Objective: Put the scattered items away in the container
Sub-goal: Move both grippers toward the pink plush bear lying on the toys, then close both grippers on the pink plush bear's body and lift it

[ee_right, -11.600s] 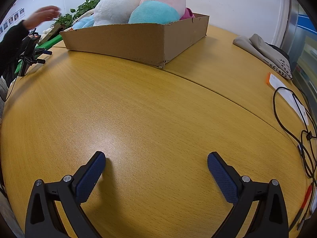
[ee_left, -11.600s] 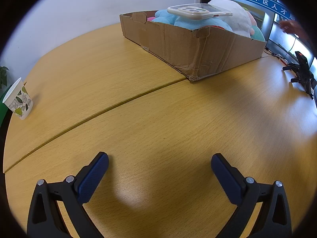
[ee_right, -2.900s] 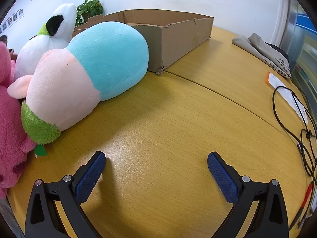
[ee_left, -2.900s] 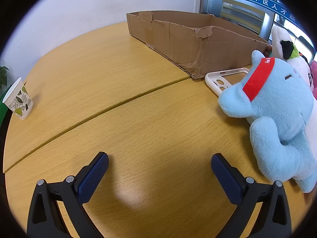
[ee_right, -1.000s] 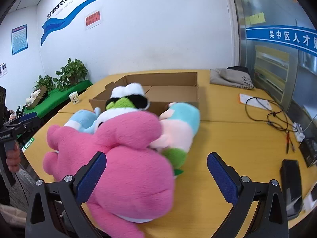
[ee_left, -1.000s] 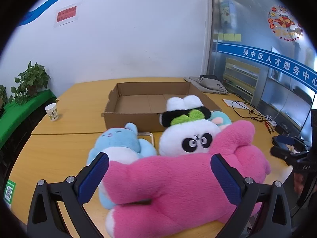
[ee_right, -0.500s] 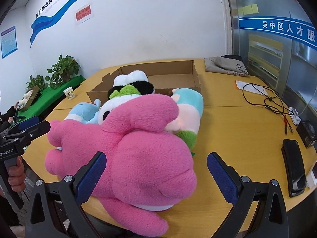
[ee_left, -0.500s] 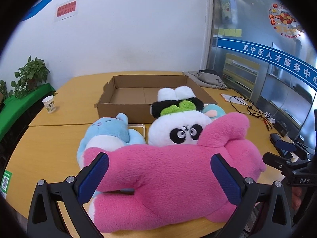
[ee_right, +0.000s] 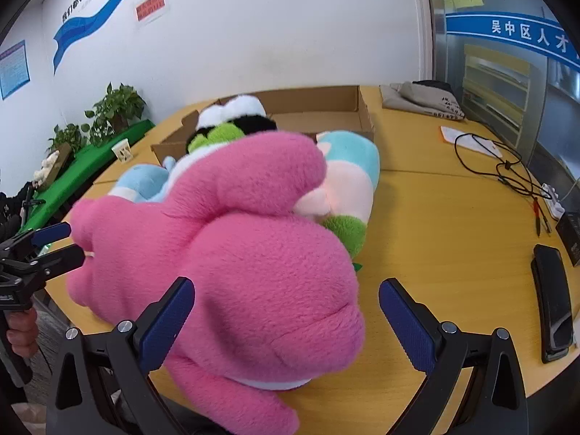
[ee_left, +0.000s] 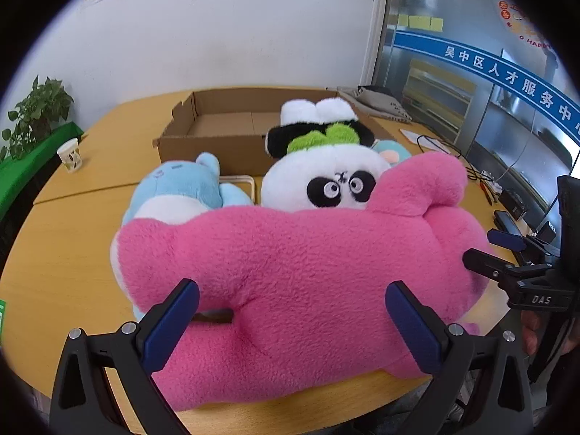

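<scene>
The curved wooden tabletop [ee_left: 72,224] carries everything. At its far side stands the shallow brown cardboard box [ee_left: 217,134], open-topped and bare inside as far as the views show. Nearest both cameras lies the big pink fleece plush toy [ee_left: 297,272], stretched along the near edge of the tabletop, soft and bulky, with one rounded limb raised towards the white-and-black panda plush with a green tuft [ee_left: 319,177] just behind it. Left of the panda sits the light-blue plush animal [ee_left: 181,185]; to its right lies the pastel blue, pink and green plush [ee_right: 348,181], against the box's near wall. A white phone case [ee_left: 241,181] lies flat between the blue plush and the box.

The left gripper [ee_left: 290,326] and the right gripper [ee_right: 286,322] each hover with fingers spread wide, holding nothing, one at each end of the pink toy.

The step in hand looks like picking up the pink toy. It is probably best done by closing each gripper deep on a thick fold of fleece, then lifting both ends level, so the toy clears the panda and drops flat into the box.
</scene>
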The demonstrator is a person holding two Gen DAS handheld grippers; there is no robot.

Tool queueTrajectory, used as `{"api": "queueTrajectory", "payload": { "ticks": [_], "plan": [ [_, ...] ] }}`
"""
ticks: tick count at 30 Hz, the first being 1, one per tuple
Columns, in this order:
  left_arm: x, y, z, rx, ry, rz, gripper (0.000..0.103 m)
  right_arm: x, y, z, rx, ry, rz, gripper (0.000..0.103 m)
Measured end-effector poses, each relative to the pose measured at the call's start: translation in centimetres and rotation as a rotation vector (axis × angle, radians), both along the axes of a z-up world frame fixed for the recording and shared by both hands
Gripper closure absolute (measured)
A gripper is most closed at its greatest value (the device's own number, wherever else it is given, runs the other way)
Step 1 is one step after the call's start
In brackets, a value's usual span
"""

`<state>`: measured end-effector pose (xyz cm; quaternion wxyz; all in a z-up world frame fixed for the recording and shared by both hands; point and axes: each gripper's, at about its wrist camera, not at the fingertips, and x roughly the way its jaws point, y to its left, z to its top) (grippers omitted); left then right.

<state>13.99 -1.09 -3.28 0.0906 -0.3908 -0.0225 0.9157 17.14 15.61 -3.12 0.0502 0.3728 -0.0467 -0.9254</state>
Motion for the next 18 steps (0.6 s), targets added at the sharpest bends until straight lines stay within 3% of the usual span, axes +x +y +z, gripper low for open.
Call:
{"api": "queueTrajectory", "payload": {
  "ticks": [7, 9, 14, 18],
  "plan": [
    [-2.7, -0.5, -3.9, 0.108, -0.163, -0.045, 0.001, -1.9, 2.0, -3.2, -0.156, -0.056, 0.052, 0.0],
    [-3.0, -0.9, -4.2, 0.153, -0.173, -0.062, 0.004, -2.1, 2.3, -4.1, -0.195, -0.05, 0.065, 0.0],
    [-3.0, -1.2, -4.2, 0.164, -0.161, -0.091, 0.017, -2.7, 2.6, -5.0, -0.286, -0.087, 0.037, 0.0],
    [-2.8, -1.6, -3.9, 0.173, -0.153, -0.102, 0.031, -2.9, 1.6, -4.9, -0.26, -0.094, 0.048, 0.0]
  ]
}}
